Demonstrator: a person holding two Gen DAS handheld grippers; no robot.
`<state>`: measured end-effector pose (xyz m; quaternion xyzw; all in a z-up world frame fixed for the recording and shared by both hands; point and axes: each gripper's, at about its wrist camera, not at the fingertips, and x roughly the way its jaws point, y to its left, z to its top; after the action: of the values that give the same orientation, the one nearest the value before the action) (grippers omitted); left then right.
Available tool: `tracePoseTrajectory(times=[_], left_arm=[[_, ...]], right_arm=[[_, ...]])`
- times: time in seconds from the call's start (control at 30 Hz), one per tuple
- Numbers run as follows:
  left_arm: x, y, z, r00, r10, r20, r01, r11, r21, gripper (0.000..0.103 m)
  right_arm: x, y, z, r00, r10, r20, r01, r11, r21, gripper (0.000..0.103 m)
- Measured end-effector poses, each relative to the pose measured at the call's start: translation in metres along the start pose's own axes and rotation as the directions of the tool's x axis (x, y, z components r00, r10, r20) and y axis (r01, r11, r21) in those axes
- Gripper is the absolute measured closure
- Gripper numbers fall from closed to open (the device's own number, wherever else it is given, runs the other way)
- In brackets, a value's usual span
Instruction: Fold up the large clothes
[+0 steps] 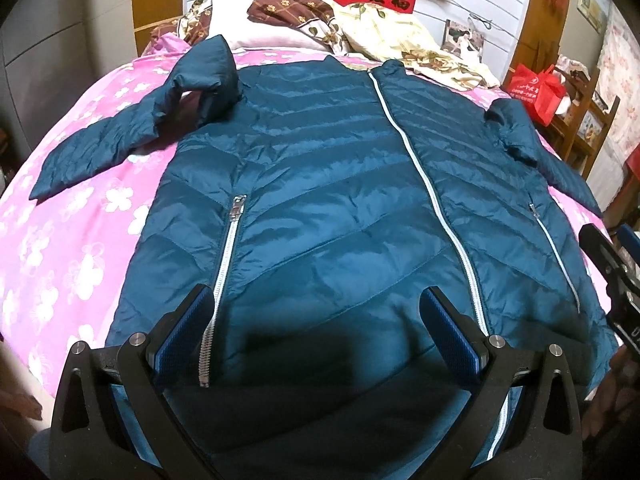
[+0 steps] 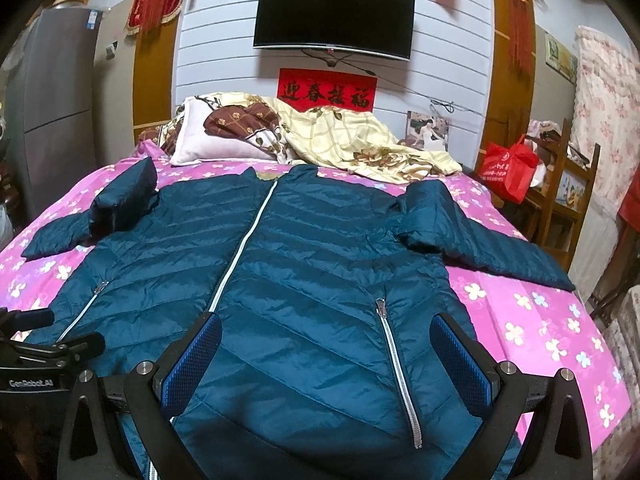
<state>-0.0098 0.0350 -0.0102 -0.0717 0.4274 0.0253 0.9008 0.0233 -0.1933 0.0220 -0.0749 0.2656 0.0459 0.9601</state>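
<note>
a: jacket (image 1: 320,184) first, since that's what we're folding. teal puffer, lying front side up on the pink flowered bedsheet (image 1: 72,248), zipped along the white centre zip (image 1: 424,184), collar toward the headboard and hem toward us.

b: going left to right in our left wrist view: the left-side sleeve (image 1: 120,132) sticks out over the sheet and is bent back on itself near the shoulder. then the left pocket zip (image 1: 226,276), then the centre zip, then the right pocket zip (image 1: 556,256), and the other sleeve (image 1: 532,144) trailing off toward the bed's edge.

a: claws? our left gripper (image 1: 316,328) has its blue pads spread wide, nothing between them, sitting over the hem. the left pocket zip runs just past its left finger.

b: same for our right gripper (image 2: 326,354) in the right wrist view, fingers wide apart and hovering over the hem on the other half, with that side's pocket zip (image 2: 394,360) between the fingers. can't tell if either one actually touches the fabric.

a: behind the jacket we've got a pale pillow (image 2: 216,140) and a crumpled yellow floral quilt (image 2: 360,148) at the head of the bed, a red banner (image 2: 327,91) above them, and a dark tv (image 2: 334,16) mounted on the wall. far right, a red bag (image 2: 510,168) sits on a wooden shelf (image 2: 576,184).
</note>
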Motion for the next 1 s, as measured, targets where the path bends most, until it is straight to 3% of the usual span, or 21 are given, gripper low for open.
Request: tracePoseTrajectory(times=[0.27, 0.5, 0.6, 0.73, 0.8, 0.87, 1.0], left_arm=[[0.002, 0.009, 0.008, 1.0, 0.01, 0.014, -0.009, 1.0, -0.017, 0.0], [0.006, 0.034, 0.059, 0.993, 0.095, 0.065, -0.094, 0.995, -0.012, 0.0], [0.016, 0.057, 0.081, 0.994, 0.097, 0.056, -0.095, 0.994, -0.047, 0.0], [0.033, 0.106, 0.108, 0.99, 0.126, 0.055, -0.119, 0.986, -0.12, 0.0], [0.041, 0.144, 0.121, 0.983, 0.178, 0.051, -0.165, 0.968, -0.191, 0.0], [0.05, 0.191, 0.131, 0.97, 0.239, 0.051, -0.215, 0.933, -0.288, 0.0], [0.064, 0.278, 0.133, 0.949, 0.315, -0.002, -0.279, 0.838, -0.469, 0.0]], right_arm=[[0.003, 0.004, -0.003, 1.0, -0.004, -0.004, 0.004, 1.0, -0.002, 0.0], [0.009, 0.0, 0.015, 0.999, 0.039, 0.032, -0.04, 0.999, 0.035, 0.0], [0.021, -0.001, 0.035, 0.997, 0.061, 0.055, -0.064, 0.997, 0.053, 0.0], [0.048, 0.0, 0.047, 0.997, 0.009, 0.071, -0.011, 1.0, 0.026, 0.0], [0.061, -0.002, 0.037, 0.998, -0.036, 0.052, 0.034, 0.999, 0.034, 0.0], [0.072, -0.01, 0.032, 1.0, -0.013, -0.017, 0.015, 0.997, 0.079, 0.0], [0.079, -0.017, 0.025, 0.997, 0.012, -0.073, -0.003, 0.993, 0.118, 0.0]])
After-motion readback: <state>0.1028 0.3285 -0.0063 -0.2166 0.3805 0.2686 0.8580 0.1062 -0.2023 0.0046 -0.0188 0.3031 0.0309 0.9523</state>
